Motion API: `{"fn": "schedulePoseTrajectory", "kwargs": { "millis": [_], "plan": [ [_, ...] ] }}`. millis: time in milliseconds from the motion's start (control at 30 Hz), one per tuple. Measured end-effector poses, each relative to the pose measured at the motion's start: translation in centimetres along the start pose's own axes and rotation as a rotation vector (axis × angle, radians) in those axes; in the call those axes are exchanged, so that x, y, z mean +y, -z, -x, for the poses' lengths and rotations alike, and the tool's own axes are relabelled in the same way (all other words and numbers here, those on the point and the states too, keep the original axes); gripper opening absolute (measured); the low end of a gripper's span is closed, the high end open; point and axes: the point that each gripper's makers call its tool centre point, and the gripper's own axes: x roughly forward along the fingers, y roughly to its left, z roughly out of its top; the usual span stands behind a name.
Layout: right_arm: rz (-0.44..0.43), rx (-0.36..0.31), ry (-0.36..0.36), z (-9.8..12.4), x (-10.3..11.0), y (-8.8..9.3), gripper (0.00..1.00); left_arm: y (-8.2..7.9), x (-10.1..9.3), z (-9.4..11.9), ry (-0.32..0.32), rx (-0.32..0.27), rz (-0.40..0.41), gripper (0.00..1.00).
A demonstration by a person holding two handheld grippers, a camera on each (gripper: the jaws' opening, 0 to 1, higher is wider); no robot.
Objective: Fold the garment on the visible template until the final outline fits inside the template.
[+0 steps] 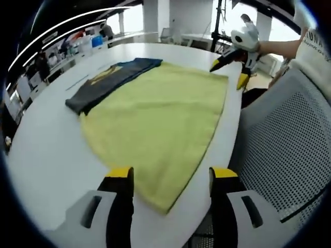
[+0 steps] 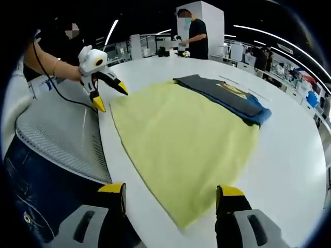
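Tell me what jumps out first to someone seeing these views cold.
A big yellow-green cloth spreads across the white table, with a folded dark garment lying along its far edge. Both yellow-tipped grippers are open: the left gripper by one near corner, the right gripper by the other.

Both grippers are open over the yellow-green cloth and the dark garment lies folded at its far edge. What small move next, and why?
Probably bring the left gripper toward the dark garment. It lies folded along the yellow-green template's far edge, apparently overhanging onto the white table, and neither gripper holds anything.
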Motion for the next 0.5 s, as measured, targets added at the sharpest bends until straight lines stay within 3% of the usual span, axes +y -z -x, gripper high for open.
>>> {"fn": "schedulePoseTrajectory", "kwargs": {
  "millis": [100, 300, 500],
  "plan": [
    [0.023, 0.016, 0.005, -0.21, -0.06, 0.43, 0.64, 0.69, -0.09, -0.32, 0.002, 0.033, -0.021, 0.52],
    [0.017, 0.023, -0.001, -0.45, -0.06, 0.71, 0.62, 0.53, 0.04, -0.42, -0.002, 0.019, -0.027, 0.51],
    [0.066, 0.045, 0.014, -0.65, -0.55, 0.78, 0.58, 0.40, 0.19, -0.53, 0.000, 0.010, -0.027, 0.50]
  ]
}}
